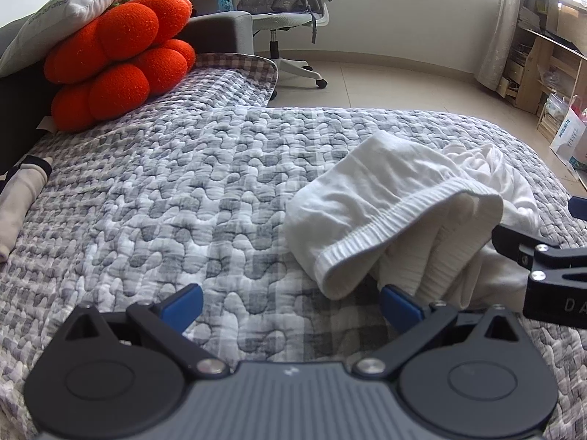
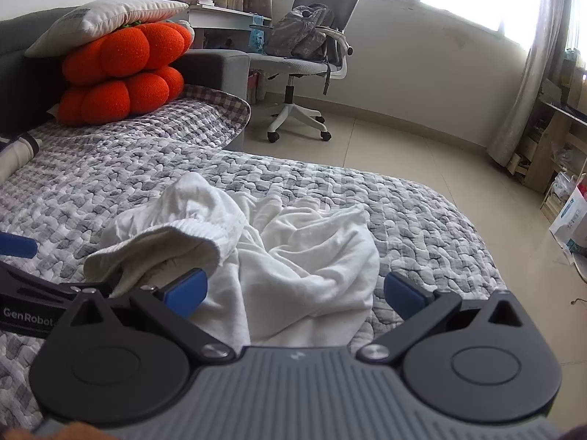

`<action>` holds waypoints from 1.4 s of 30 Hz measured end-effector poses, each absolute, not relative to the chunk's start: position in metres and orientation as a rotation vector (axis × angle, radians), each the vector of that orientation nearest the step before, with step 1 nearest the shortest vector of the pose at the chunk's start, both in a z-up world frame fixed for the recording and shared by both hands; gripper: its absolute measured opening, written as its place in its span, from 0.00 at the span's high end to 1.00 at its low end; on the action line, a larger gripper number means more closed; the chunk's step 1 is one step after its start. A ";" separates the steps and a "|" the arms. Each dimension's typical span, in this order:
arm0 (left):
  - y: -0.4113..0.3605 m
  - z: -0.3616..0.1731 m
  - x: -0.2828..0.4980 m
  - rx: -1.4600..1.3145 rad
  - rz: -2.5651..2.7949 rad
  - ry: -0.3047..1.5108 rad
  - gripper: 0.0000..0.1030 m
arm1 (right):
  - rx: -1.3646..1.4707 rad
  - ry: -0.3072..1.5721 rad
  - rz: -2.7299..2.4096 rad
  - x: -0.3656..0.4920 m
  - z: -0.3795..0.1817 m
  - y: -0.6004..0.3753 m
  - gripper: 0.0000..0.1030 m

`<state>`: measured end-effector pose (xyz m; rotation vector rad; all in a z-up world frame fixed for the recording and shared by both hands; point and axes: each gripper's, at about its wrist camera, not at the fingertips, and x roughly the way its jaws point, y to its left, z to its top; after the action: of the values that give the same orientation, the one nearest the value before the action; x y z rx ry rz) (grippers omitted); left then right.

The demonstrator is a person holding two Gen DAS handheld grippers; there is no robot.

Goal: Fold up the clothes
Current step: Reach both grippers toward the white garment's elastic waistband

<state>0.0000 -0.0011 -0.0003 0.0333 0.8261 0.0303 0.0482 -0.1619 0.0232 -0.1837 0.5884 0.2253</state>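
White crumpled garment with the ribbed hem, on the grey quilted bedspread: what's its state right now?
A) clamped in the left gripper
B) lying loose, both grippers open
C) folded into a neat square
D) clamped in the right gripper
B: the white crumpled garment lies bunched on the grey quilted bedspread, while the left gripper and right gripper both stand wide open, gripping nothing.

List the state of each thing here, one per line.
Left gripper: open, empty, low over the quilt.
Right gripper: open, empty, white garment between its fingers.
White garment: crumpled, unfolded, ribbed hem bunched up.
Beige garment: lying at the quilt's left edge, looks rolled.
Quilt: spread flat.
Chair: holds a backpack.
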 end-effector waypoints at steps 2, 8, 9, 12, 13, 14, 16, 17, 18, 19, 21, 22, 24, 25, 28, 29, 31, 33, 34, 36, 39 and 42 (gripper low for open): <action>-0.002 -0.001 0.000 0.034 0.029 0.833 0.00 | -0.192 0.590 0.224 0.048 0.023 -0.160 0.00; -0.004 -0.001 0.000 0.035 0.026 0.853 0.00 | -0.217 0.597 0.222 0.048 0.022 -0.154 0.00; -0.002 -0.002 0.001 0.029 0.026 0.859 0.00 | -0.221 0.598 0.222 0.048 0.022 -0.153 0.00; 0.003 -0.004 0.005 0.012 0.024 0.877 0.00 | -0.198 0.599 0.238 0.049 0.021 -0.162 0.00; 0.005 -0.004 0.006 0.007 0.023 0.883 0.00 | -0.200 0.600 0.239 0.049 0.021 -0.162 0.00; 0.006 -0.005 0.007 0.001 0.023 0.889 0.00 | -0.201 0.601 0.240 0.049 0.020 -0.161 0.00; 0.010 -0.006 0.010 -0.011 0.021 0.901 0.00 | -0.205 0.600 0.241 0.048 0.020 -0.161 0.00; 0.012 -0.007 0.011 -0.016 0.021 0.908 0.00 | -0.207 0.601 0.242 0.048 0.020 -0.161 0.00; 0.013 -0.007 0.012 -0.022 0.020 0.914 0.00 | -0.208 0.601 0.241 0.047 0.020 -0.161 0.00; 0.015 -0.008 0.013 -0.028 0.020 0.920 0.00 | -0.209 0.601 0.241 0.047 0.020 -0.161 0.00; 0.018 -0.009 0.014 -0.043 0.019 0.929 0.00 | -0.210 0.600 0.240 0.047 0.021 -0.161 0.00; 0.020 -0.009 0.014 -0.052 0.019 0.932 0.00 | -0.210 0.601 0.240 0.047 0.021 -0.161 0.00; 0.022 -0.010 0.013 -0.071 0.019 0.938 0.00 | -0.209 0.602 0.241 0.047 0.021 -0.162 0.00; 0.024 -0.010 0.013 -0.080 0.019 0.941 0.00 | -0.209 0.602 0.242 0.046 0.020 -0.161 0.00; 0.028 -0.011 0.012 -0.108 0.019 0.950 0.00 | -0.214 0.603 0.247 0.047 0.021 -0.161 0.00; 0.029 -0.011 0.012 -0.117 0.019 0.953 0.00 | -0.216 0.603 0.249 0.047 0.020 -0.161 0.00; 0.032 -0.011 0.011 -0.135 0.019 0.959 0.00 | -0.220 0.602 0.255 0.047 0.020 -0.160 0.00; 0.035 -0.012 0.010 -0.154 0.019 0.965 0.00 | -0.223 0.600 0.262 0.045 0.020 -0.160 0.00; 0.036 -0.012 0.010 -0.163 0.019 0.968 0.00 | -0.225 0.600 0.266 0.045 0.020 -0.160 0.00; 0.039 -0.013 0.009 -0.161 0.019 0.971 0.00 | -0.227 0.603 0.271 0.045 0.019 -0.160 0.00; 0.025 -0.016 0.007 -0.078 0.022 0.972 0.00 | -0.238 0.602 0.276 0.045 0.018 -0.159 0.00; 0.013 -0.017 0.004 -0.028 0.029 0.960 0.00 | -0.252 0.602 0.280 0.045 0.015 -0.157 0.01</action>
<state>0.0042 0.0133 -0.0174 -0.0284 0.9604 0.0286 0.0445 -0.1570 0.0153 -0.2519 0.6024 0.2800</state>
